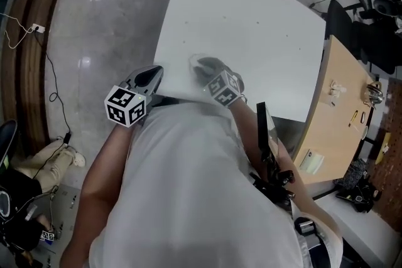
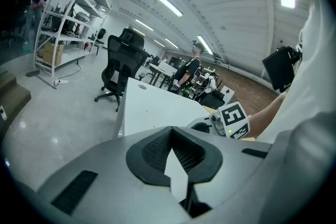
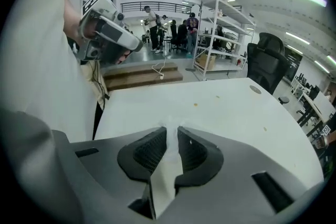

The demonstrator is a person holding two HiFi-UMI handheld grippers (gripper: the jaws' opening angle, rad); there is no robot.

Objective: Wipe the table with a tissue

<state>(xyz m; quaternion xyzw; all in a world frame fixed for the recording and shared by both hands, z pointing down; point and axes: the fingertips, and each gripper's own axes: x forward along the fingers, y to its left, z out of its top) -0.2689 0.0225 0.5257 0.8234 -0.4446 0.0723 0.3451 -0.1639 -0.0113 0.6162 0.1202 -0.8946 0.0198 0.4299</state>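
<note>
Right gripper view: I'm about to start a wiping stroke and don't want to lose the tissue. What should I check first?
1. Tissue pinched in right gripper: ok.
2. Tissue touching table: cannot tell; the jaws hide its lower end.
3. Left gripper out of the way: ok; shut, empty, at the table's edge.
4. Nothing standing in the path ahead: ok.
5. Table clean: not ok; small specks show ahead.
</note>
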